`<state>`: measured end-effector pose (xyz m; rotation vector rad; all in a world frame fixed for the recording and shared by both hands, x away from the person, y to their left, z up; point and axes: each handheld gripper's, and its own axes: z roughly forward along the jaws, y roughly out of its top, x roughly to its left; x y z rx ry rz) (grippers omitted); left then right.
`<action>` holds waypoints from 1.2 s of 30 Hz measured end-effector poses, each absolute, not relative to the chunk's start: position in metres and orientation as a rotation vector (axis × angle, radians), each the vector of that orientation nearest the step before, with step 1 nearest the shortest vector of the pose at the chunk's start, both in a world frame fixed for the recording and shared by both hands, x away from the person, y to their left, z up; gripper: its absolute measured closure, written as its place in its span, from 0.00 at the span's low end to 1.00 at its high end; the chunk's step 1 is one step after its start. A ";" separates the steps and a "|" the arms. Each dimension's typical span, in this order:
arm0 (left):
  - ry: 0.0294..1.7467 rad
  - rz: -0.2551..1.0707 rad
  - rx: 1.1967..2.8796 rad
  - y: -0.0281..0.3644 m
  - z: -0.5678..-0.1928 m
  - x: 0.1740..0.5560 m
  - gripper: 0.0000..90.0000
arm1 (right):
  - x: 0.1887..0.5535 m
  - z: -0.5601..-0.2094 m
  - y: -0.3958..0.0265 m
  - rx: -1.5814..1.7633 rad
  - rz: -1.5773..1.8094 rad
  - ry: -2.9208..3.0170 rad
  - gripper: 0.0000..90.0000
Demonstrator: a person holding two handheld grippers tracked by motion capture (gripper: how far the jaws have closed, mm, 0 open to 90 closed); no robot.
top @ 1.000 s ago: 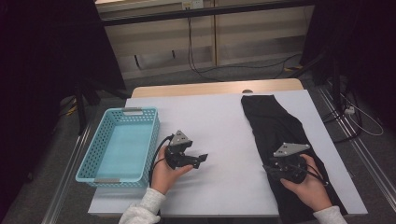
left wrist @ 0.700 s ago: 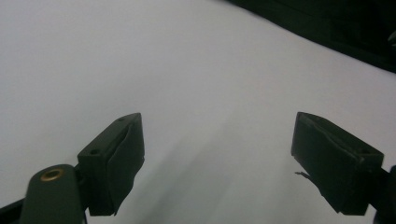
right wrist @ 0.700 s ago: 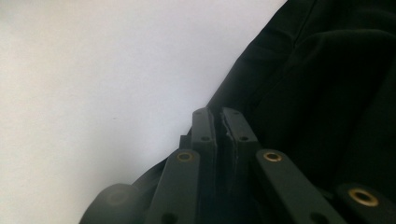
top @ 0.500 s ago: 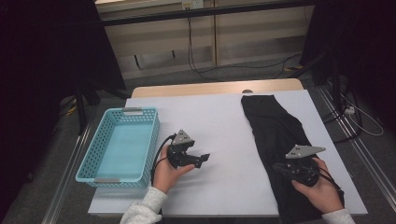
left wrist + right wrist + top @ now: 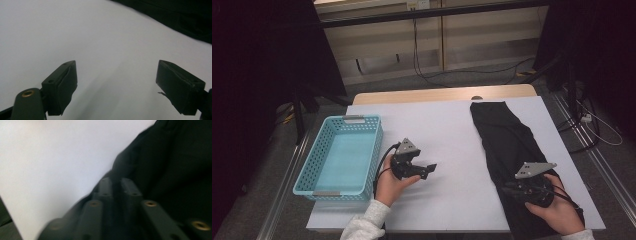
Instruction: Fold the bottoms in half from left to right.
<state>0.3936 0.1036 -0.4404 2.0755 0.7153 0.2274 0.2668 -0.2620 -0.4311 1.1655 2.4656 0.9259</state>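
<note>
Black garment [image 5: 507, 145] lies stretched along the right side of the white counter [image 5: 447, 130], running from far edge to near edge. Right hand-held gripper [image 5: 512, 189] sits on its near end; in the right gripper view its jaws stand nearly together with a fold of the cloth [image 5: 160, 165] pinched between them, having just been opening a little. Left hand-held gripper [image 5: 429, 169] hovers over bare counter approx. mid-table, well apart from the garment, jaws wide open w/ nothing between them [image 5: 117, 87]. Light-blue basket [image 5: 314, 177] stands at the left edge of the counter, just left of the left hand [image 5: 389, 182].
</note>
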 end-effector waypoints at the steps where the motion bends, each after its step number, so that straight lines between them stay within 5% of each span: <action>1: 0.713 0.228 2.081 0.104 -0.440 0.394 0.19 | 0.269 -0.429 -0.260 1.162 0.946 2.448 0.78; 17: 0.746 0.226 2.083 0.116 -0.443 0.389 0.18 | 0.345 -0.432 -0.247 1.358 0.959 2.124 0.35; 36: 0.762 0.207 2.086 0.118 -0.446 0.390 0.17 | 0.420 -0.435 -0.231 1.485 0.795 2.048 0.34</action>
